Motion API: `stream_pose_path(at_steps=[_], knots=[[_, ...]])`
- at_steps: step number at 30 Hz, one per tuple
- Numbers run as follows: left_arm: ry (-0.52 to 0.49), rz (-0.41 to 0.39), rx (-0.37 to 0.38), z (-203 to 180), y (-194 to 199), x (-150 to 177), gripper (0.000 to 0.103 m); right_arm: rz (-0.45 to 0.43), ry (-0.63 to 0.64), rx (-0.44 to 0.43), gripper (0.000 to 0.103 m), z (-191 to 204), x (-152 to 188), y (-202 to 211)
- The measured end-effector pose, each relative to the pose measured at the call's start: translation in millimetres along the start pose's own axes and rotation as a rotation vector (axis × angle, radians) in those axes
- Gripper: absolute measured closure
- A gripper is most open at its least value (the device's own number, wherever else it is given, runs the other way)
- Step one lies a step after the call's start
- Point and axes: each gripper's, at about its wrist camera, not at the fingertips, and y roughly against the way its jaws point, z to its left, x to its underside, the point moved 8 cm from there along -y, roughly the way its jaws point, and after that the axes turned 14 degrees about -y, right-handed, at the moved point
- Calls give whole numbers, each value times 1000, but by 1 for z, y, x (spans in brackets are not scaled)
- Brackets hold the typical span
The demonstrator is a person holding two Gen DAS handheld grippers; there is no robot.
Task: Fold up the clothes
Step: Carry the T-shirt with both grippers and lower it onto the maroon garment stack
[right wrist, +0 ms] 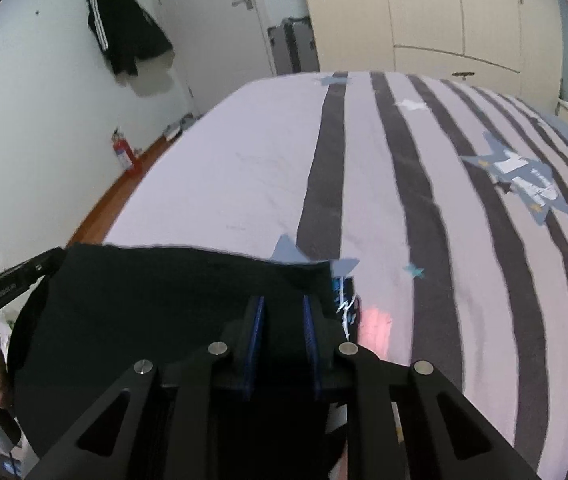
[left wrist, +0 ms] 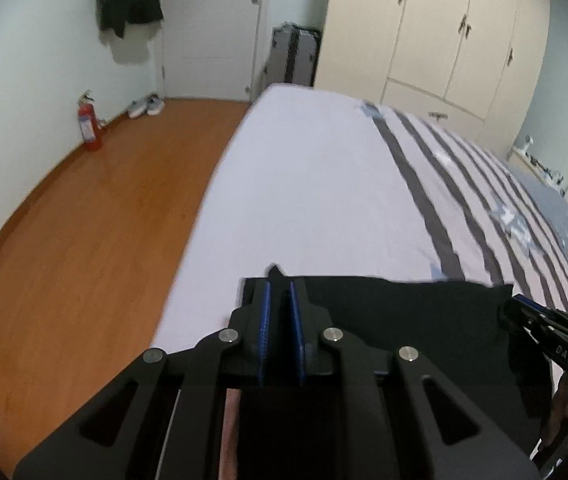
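Here, a black garment is held stretched in a wide band over the near edge of the bed. Its long axis runs left to right across the scene, and its straight upper edge faces the far end of the bed. In the left wrist view the cloth spans from the left gripper to the right gripper; in the right wrist view it spans from the right gripper back to the left gripper. A small dark corner of fabric is seen projecting beyond the left fingertips.

The left jaws are set narrow and are clamped on the garment's left end. The right jaws are narrow, with black fabric gathered between the blue pads; a grip on the cloth is indicated.

The bed is covered by a sheet, plain on the left and marked with dark stripes and star prints on the right. Beyond it, a wooden floor, a red fire extinguisher, a door, a suitcase and a wardrobe are visible. A dark jacket is hung on the far left wall.
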Motion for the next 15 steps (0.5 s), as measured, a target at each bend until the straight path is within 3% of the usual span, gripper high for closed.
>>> stream_pose_path(at_steps=[3, 6, 8, 12, 15], knots=[[-2, 14, -13, 11, 2, 8, 93, -22, -10, -5, 83, -6, -10, 6], [-83, 140, -37, 6, -23, 36, 93, 18, -13, 17, 83, -14, -6, -4], [-68, 161, -46, 10, -30, 46, 93, 40, 5, 30, 83, -18, 1, -15], [19, 79, -72, 25, -7, 30, 93, 13, 27, 20, 82, -18, -3, -6], [14, -13, -77, 24, 24, 12, 93, -30, -10, -18, 82, -21, -12, 16]])
